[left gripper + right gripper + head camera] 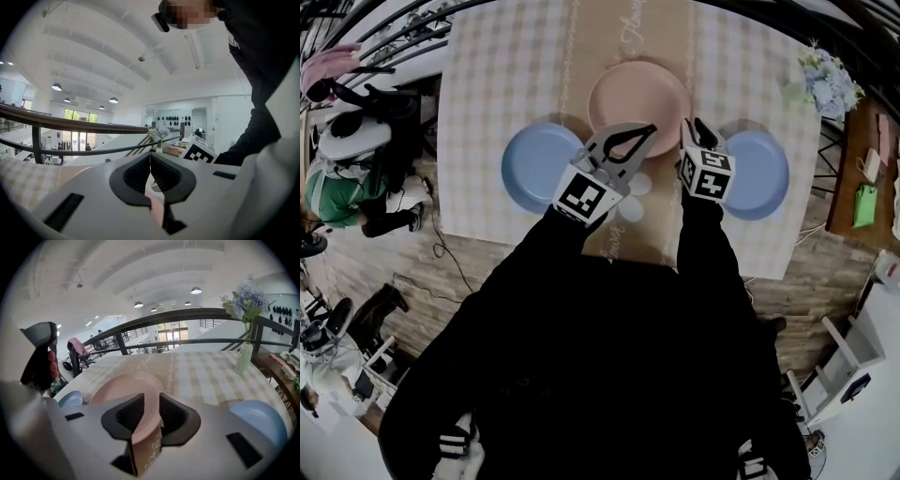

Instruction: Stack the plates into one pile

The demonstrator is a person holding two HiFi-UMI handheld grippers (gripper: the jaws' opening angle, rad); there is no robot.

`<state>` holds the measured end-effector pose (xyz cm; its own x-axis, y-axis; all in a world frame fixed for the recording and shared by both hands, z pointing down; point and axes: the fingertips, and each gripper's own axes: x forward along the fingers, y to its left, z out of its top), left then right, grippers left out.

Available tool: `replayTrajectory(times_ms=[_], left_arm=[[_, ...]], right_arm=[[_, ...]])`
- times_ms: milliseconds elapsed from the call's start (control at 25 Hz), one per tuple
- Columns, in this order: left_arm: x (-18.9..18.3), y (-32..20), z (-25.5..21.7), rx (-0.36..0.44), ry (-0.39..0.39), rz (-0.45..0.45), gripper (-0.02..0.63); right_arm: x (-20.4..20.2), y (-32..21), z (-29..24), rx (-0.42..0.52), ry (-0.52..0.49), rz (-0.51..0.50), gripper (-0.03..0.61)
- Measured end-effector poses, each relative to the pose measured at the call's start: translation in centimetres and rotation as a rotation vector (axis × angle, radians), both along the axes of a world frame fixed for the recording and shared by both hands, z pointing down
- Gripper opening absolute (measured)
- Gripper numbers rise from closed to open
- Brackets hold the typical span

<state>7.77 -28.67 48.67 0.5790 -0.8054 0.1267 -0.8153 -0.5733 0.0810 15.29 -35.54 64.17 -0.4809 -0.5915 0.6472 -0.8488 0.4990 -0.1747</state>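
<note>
– Pink plate (637,94) flat, far centre of table (487,75); round, no long axis. Left blue plate (530,169), right blue plate (764,173) flank it.
– Right gripper (149,401) jaws apart astride its near rim, seemingly not pressing. Left gripper (150,161) closed, empty.

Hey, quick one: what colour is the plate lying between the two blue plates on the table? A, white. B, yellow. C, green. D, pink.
D: in the head view the pink plate lies mid-table on the checked tablecloth, with the left blue plate on one side and the right blue plate on the other.
</note>
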Motion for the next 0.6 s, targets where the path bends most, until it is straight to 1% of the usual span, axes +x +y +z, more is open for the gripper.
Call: replayTrajectory(times_ms=[160,320,600], left_arm=[[0.2,-0.6,1.1,-0.017,0.000,-0.005,0.020],[0.0,-1.4,2.0,-0.035,0.003,-0.019,0.020],[-0.1,-2.3,2.9,-0.046,0.003,-0.031,0.020]], right_arm=[[0.0,-0.8,1.8,-0.042,0.012,0.023,0.139],[-0.3,-1.3,3.5,-0.071,0.030,0.030,0.158],[-0.4,-1.8,6.2,-0.122,0.055,0.041,0.163]])
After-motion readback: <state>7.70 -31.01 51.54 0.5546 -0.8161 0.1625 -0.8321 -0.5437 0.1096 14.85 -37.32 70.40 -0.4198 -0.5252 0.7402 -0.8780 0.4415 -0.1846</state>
